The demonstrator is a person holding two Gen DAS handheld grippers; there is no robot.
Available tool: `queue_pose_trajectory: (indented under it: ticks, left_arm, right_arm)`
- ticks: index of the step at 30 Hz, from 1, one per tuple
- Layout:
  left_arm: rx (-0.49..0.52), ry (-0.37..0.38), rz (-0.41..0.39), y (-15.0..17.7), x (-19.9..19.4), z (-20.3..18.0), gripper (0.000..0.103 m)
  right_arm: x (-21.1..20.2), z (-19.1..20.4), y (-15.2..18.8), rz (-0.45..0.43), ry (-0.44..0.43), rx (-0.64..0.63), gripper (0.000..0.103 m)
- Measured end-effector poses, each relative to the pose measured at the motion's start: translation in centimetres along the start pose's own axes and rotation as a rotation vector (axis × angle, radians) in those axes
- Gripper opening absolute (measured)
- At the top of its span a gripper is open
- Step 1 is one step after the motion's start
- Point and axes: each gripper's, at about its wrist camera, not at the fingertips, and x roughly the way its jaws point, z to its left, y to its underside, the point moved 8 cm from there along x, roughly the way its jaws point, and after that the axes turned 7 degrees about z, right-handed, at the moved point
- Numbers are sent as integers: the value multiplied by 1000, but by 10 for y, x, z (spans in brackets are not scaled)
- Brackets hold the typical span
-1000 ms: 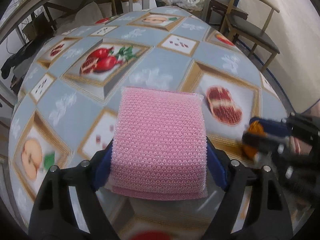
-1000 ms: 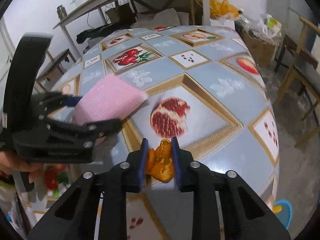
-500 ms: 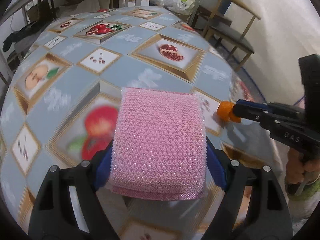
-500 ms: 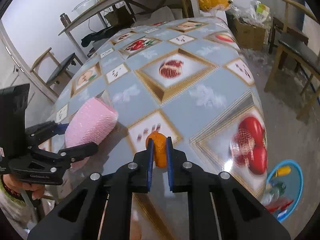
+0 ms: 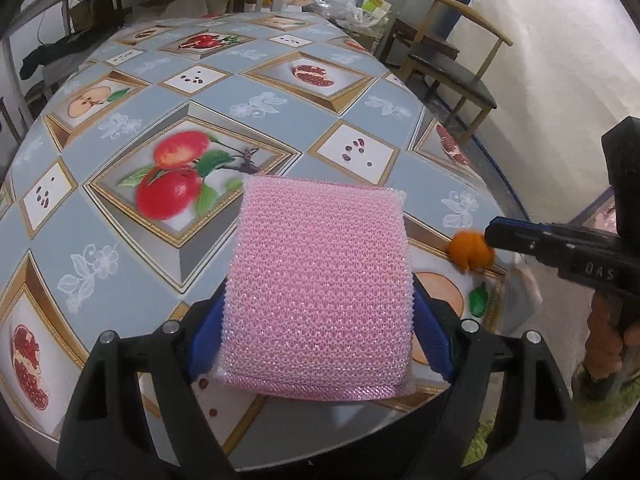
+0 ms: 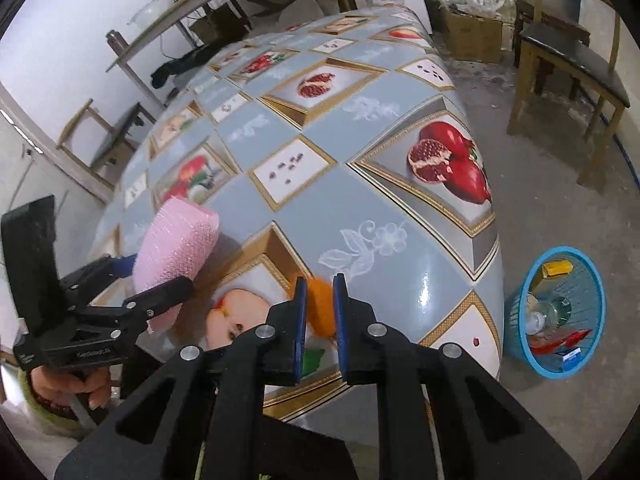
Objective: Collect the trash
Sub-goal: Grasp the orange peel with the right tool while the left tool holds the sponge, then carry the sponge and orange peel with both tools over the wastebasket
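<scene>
- The right gripper [image 6: 319, 312] is nearly closed on a small crumpled piece of orange peel [image 6: 320, 306], which sits pinched between its blue pads, just above the near edge of the surface [image 6: 384, 216], a round table under a glossy blue-grey fruit-print cloth.
- The left gripper [image 5: 318, 312] stands wide, its jaws clamped on the two sides of a soft pink knobbly mesh sponge [image 5: 320, 284], held over the surface.
- The peel looks light, limp and a little slick; a pinch across its thickest fold should hold it, and a looser one may let it slip.
- The sponge is springy and light, best held by its side edges as now.
- A round blue plastic trash basket [image 6: 556, 312], already holding bottles and wrappers, stands on the floor just past the surface's right edge.
- Bare floor lies between the edge and the basket; a wooden chair [image 6: 568, 64] stands further back, well apart.
</scene>
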Motion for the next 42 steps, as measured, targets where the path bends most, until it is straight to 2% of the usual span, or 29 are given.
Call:
queue_pose_trajectory:
  ticks: [2, 4, 6, 13, 17, 24, 32, 37, 42]
  left_arm:
    - [11, -28, -5, -1, 4, -1, 78]
    - [29, -54, -5, -2, 5, -2, 78]
    - [29, -57, -7, -3, 5, -2, 78]
    - [35, -71, -17, -3, 6, 1, 78]
    - [35, -76, -19, -4, 6, 2, 78]
    - [39, -87, -21, -3, 6, 3, 78]
    - [41, -91, -21, -3, 6, 2, 78]
    - [41, -91, -21, -3, 6, 2, 78]
    - [47, -103, -28, -3, 4, 3, 78]
  right_arm:
    - [4, 0, -1, -14, 1, 10, 20]
    - [7, 0, -2, -20, -20, 24, 31]
    - [6, 3, -2, -35, -35, 28, 37]
    - [-1, 19, 7, -78, -42, -54, 51]
    - [8, 21, 13, -67, 19, -89, 51]
    - [14, 18, 14, -73, 51, -95, 51]
    - [15, 16, 19, -78, 128, -118, 35]
    - [13, 13, 20, -79, 105, -96, 24]
    - [12, 10, 19, -76, 70, -67, 20]
